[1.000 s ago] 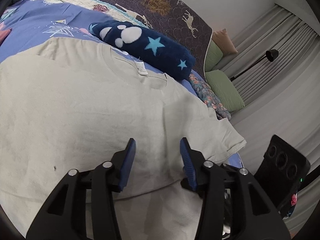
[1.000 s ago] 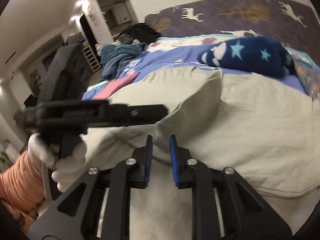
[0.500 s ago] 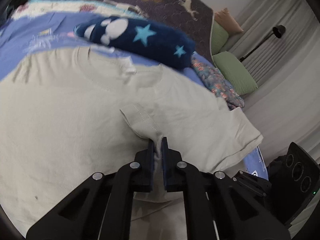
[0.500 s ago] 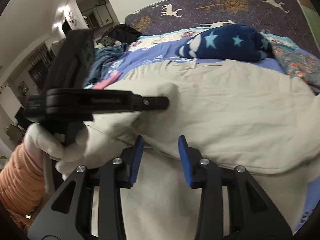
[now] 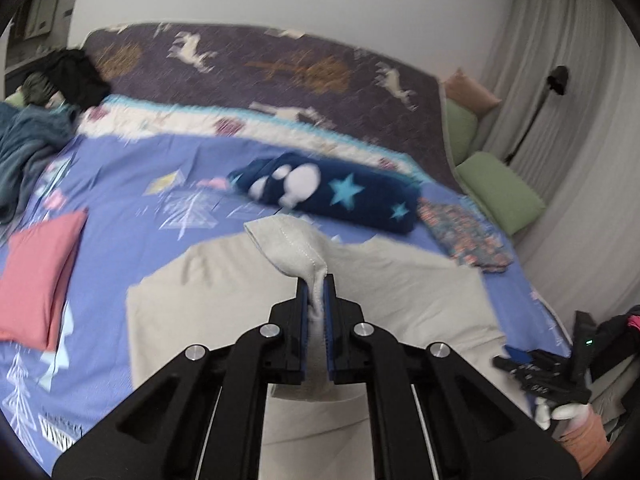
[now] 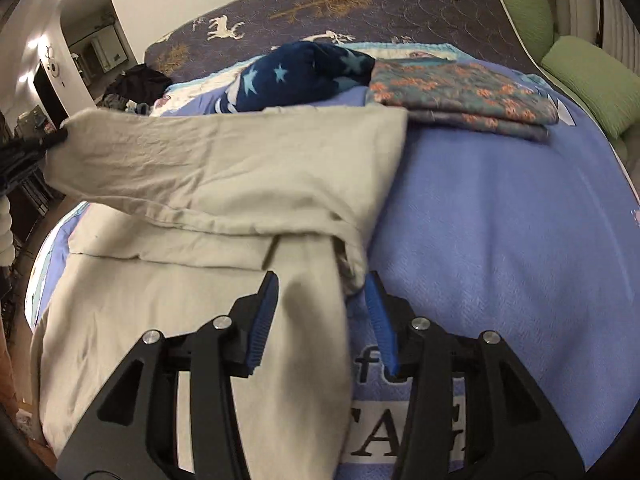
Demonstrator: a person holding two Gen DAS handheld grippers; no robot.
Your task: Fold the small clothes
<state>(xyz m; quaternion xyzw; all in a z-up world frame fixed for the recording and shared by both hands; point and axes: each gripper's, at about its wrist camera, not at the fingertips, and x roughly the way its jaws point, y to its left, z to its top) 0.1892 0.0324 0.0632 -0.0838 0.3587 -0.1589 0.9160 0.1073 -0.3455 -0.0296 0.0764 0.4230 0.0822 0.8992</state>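
A beige T-shirt (image 5: 400, 300) was spread on a bed (image 6: 500, 220) covered by a blue printed sheet, with its long axis running from the near edge of the bed toward the headboard end. Beyond its far edge, a rolled navy fleece with stars (image 5: 340, 196) lay crosswise, and a folded floral cloth (image 6: 460, 96) was seen just beside the shirt's far right corner, apart from it. A pink cushion (image 5: 36, 284) lay well to the left, a pile of dark clothes (image 5: 76, 76) at the far left corner, and green pillows (image 5: 500, 196) against the curtained wall on the right. The left gripper (image 5: 316, 300) was clenched on a stitched hem of the shirt, a fold of which was raised above the flat body of the garment and draped leftward in the right wrist view. The right gripper (image 6: 320, 312) was released, its jaws having just been opening, with the shirt's right edge lying between them, the pads apart from the cloth. On the sheet beside the right gripper, large printed letters were partly legible as "fu" and "TA"; the remainder was hidden.
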